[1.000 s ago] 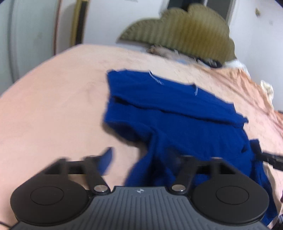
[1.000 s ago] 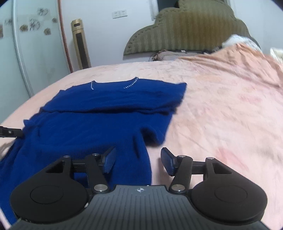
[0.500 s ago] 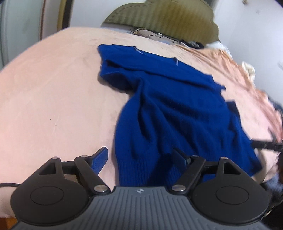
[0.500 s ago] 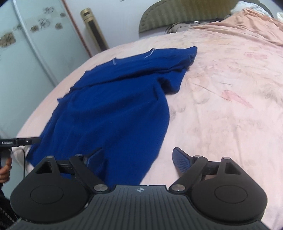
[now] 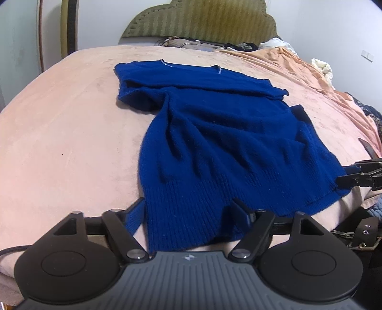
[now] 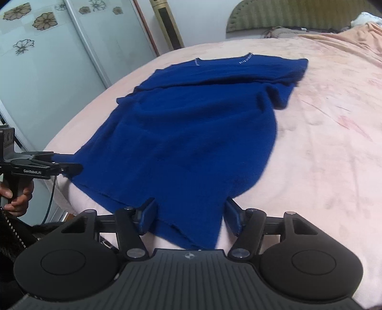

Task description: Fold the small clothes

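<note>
A blue knitted sweater (image 5: 229, 133) lay flat on the bed (image 5: 66, 133). Its long axis ran from the ribbed hem, at the near bed edge by both grippers, up to the neckline, which pointed toward the headboard (image 5: 198, 21). The top part looked folded across, sleeves tucked in, giving a straight band on the headboard side. The body had soft creases running lengthwise.

The left gripper (image 5: 188, 215) sat at the hem's left corner. Its jaws were closing, with the hem corner between them; the pads did not visibly press the cloth. The right gripper (image 6: 189, 214) sat at the hem's other corner, also closing around the hem edge, with gaps visible on both sides of the cloth. A hand (image 6: 18, 198) showed on the left gripper's handle in the right wrist view.

The surface was a pink-peach plush bedcover, smooth to the left of the sweater and wrinkled to its right. Past the sweater stood the olive ribbed headboard, with loose bedding and clothes (image 5: 248, 45) heaped at its foot. To the sweater's left were frosted sliding doors with flower prints (image 6: 45, 20) and a tall gold-coloured tower unit (image 6: 169, 26) against a white wall.
</note>
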The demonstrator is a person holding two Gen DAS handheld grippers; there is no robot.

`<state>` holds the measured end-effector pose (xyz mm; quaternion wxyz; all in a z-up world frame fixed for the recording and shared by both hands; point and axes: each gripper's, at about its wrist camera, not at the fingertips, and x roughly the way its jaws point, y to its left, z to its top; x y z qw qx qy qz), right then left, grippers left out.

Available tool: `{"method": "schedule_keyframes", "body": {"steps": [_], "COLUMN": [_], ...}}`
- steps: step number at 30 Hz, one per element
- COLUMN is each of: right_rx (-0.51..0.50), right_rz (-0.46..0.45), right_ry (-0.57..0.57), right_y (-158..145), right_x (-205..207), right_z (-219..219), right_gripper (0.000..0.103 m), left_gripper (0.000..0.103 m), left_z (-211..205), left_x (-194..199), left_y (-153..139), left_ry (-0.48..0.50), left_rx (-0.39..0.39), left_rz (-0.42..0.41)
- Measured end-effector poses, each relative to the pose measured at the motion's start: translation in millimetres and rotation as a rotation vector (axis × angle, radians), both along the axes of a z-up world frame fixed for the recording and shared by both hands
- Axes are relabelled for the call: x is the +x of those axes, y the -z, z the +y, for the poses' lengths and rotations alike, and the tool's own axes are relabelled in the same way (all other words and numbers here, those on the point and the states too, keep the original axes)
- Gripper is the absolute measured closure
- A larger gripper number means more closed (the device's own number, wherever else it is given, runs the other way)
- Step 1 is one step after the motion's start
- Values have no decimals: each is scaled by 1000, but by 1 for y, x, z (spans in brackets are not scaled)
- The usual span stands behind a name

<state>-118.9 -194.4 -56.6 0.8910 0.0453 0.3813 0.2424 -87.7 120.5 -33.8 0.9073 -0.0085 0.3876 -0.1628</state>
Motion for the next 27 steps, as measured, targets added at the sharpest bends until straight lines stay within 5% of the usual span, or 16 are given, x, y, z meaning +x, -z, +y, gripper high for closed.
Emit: {"method": "schedule_keyframes", "body": {"steps": [2, 4, 7, 12, 21, 24, 27], "right_rx": [19, 45, 64, 272, 500, 522, 500], "right_rz": [1, 11, 22, 41, -128, -148, -91], "right_ry": [8, 22, 6, -81, -207, -222, -164], "right_y": [0, 1, 3, -9, -66, -69, -57], "right_x": [3, 7, 9, 8, -10, -11, -1], "right_z": [2, 1, 4, -9, -45, -52, -54], "right_gripper": [51, 74, 85, 87, 87, 87, 87], "left_gripper": [51, 69, 87, 90, 90, 90, 90], "left_z": [-1, 0, 0, 0, 23, 37, 40], "left_x": [2, 5, 8, -1, -42, -52, -44], "left_y": [-2, -3, -3, -15, -81, -92, -87], "left_ry": [-10, -17, -20, 42, 129, 140, 80], "left_rx": [-8, -42, -82, -182, -339, -399, -361], "left_rz": [4, 23, 48, -2, -298, -372, -342]}}
